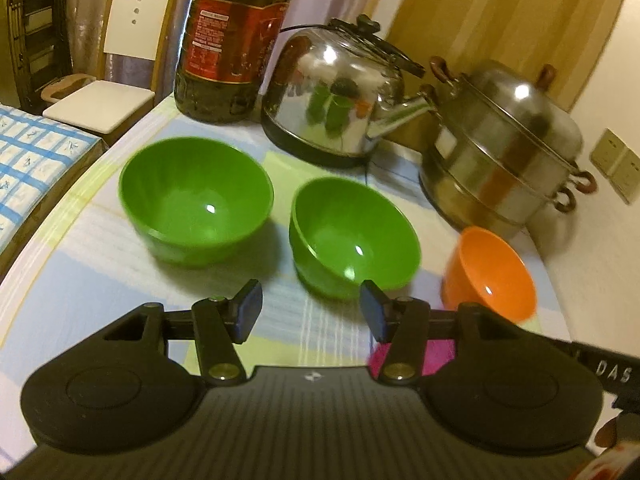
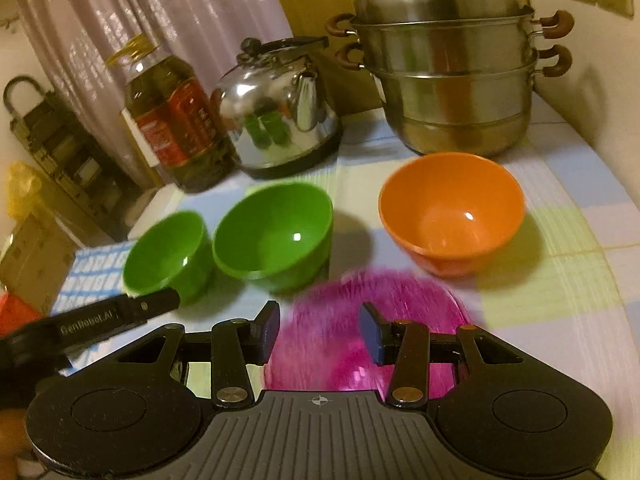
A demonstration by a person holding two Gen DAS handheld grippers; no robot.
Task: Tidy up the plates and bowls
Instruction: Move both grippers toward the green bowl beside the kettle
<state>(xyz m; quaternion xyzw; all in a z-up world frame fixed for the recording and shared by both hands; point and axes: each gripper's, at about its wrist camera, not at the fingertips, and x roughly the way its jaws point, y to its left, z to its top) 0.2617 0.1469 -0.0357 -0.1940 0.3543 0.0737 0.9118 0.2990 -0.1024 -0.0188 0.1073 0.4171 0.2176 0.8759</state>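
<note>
Two green bowls stand side by side on the table: the left one (image 1: 196, 200) (image 2: 166, 256) and the right one (image 1: 354, 240) (image 2: 276, 232). An orange bowl (image 1: 490, 274) (image 2: 452, 212) stands to their right. A magenta plate (image 2: 368, 320) lies flat in front of the bowls; a piece of it shows in the left wrist view (image 1: 436, 354). My left gripper (image 1: 312, 312) is open and empty, just in front of the right green bowl. My right gripper (image 2: 320, 334) is open and empty, above the plate.
A large oil bottle (image 1: 236, 36) (image 2: 176, 120), a steel kettle (image 1: 336, 92) (image 2: 276, 120) and a stacked steel steamer pot (image 1: 504, 148) (image 2: 452, 68) line the back of the table. A chair (image 1: 120, 52) stands beyond the left edge. The left gripper's body (image 2: 116, 316) shows at the left.
</note>
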